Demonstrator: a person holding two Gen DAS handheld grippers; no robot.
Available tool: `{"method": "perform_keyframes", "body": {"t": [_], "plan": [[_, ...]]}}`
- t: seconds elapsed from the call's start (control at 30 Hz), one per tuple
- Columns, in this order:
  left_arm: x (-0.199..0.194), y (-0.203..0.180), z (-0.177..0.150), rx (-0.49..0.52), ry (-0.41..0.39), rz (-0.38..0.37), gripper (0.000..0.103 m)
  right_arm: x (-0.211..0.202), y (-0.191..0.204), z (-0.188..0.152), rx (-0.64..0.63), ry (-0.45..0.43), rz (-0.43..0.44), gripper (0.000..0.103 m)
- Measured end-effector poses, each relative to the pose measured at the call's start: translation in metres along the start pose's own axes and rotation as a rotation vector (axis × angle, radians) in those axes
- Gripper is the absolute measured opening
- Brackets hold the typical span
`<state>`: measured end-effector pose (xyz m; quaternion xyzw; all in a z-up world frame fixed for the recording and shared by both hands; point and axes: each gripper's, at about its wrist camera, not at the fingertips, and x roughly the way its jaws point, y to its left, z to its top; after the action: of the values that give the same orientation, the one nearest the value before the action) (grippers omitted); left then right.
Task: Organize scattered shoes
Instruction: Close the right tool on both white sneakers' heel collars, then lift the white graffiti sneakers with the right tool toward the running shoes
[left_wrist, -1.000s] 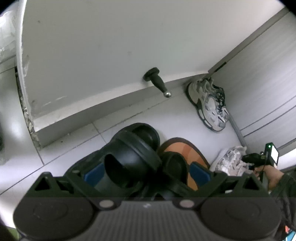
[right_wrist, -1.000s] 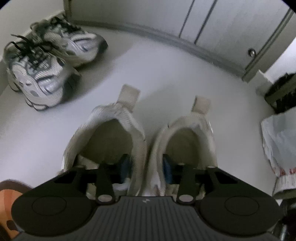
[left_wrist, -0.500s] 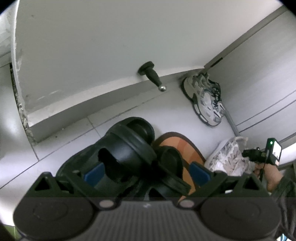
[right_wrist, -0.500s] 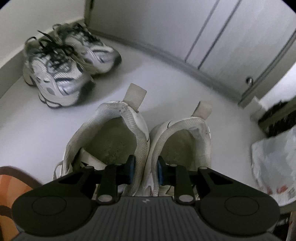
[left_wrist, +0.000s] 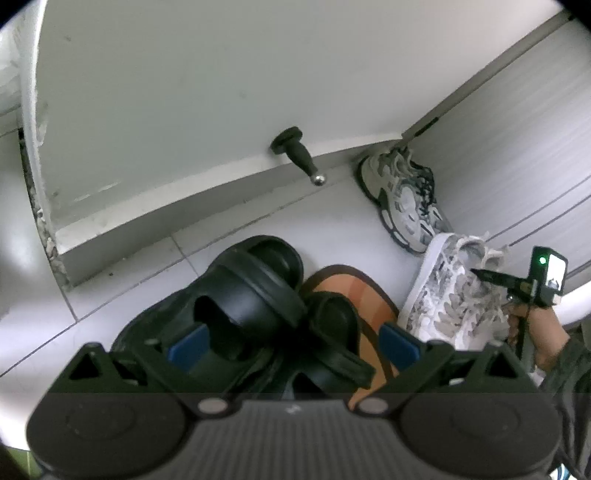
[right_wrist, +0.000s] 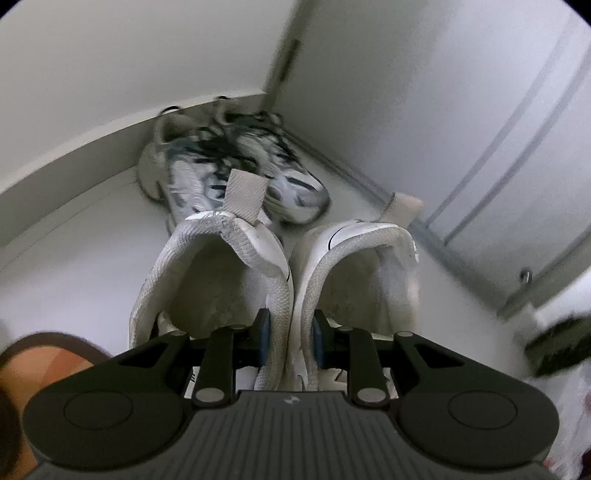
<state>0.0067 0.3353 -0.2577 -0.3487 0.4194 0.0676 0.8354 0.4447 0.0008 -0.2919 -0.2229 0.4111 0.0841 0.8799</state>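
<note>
From the left wrist, the left gripper (left_wrist: 291, 343) has its jaws spread wide around a pair of black slippers (left_wrist: 251, 306), one blue pad inside the left slipper and the other out past the right one; whether the pads actually press on the rubber I cannot tell, since the gripper body hides the heels. The slippers lie partly over an orange mat (left_wrist: 365, 295), just out from the white door (left_wrist: 207, 92) with its black doorstop (left_wrist: 295, 155). Further along that door, in the corner, sits a grey sneaker (left_wrist: 402, 199), and nearer, the white sneakers (left_wrist: 450, 295) hang tilted from the right gripper (left_wrist: 491, 277), with a hand (left_wrist: 539, 325) behind it. From the right wrist, the right gripper is narrowed onto the two inner collars of the white sneakers (right_wrist: 288, 280), pinching them together so both travel as one pair. They are aimed toward the grey sneakers (right_wrist: 236, 166) by the door's corner, probably to line up beside them. Those are motion-blurred, the white toes are hidden, and a dark object at the right edge is unreadable.
</note>
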Motion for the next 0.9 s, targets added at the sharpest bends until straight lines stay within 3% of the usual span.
{"method": "perform_keyframes", "body": {"t": [0.3,0.9], "plan": [[0.0,0.002,0.002,-0.006,-0.002,0.004,0.1,-0.003,0.043,0.021,-0.12,-0.048,0.007,0.025],[0.006,0.006,0.003,-0.018,0.019,0.025,0.1,0.009,0.162,0.044,-0.543,-0.15,0.117,0.025]]}}
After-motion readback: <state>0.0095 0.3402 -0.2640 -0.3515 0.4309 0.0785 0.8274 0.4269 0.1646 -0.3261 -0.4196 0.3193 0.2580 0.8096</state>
